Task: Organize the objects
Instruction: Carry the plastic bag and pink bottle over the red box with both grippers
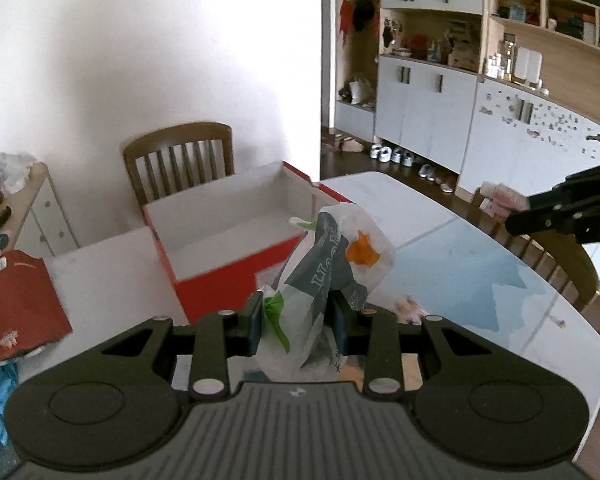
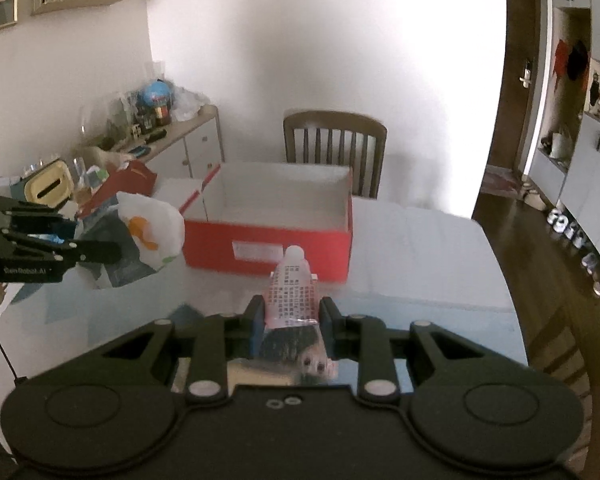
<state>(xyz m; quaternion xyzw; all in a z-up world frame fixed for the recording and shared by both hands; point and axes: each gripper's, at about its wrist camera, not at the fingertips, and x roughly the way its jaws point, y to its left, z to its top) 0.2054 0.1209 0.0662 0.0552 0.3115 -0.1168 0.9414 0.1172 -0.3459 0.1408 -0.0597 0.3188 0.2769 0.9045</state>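
The box (image 2: 268, 240) is red outside, white inside, with a pale label on its front wall. The crumpled bag (image 1: 332, 276) is translucent white, printed with a dark grey-green band of white lettering, an orange splash shape and green patches. The packet (image 2: 292, 292) is pink with a grid of small dark marks and a white tip. Both grippers (image 1: 298, 320) (image 2: 292, 316) are black with blue pads. The surface (image 1: 460, 272) is white with light blue patches. The chair (image 2: 336, 140) at the far edge is dark brown, slatted. The red lid (image 1: 20, 304) bears small pale print.
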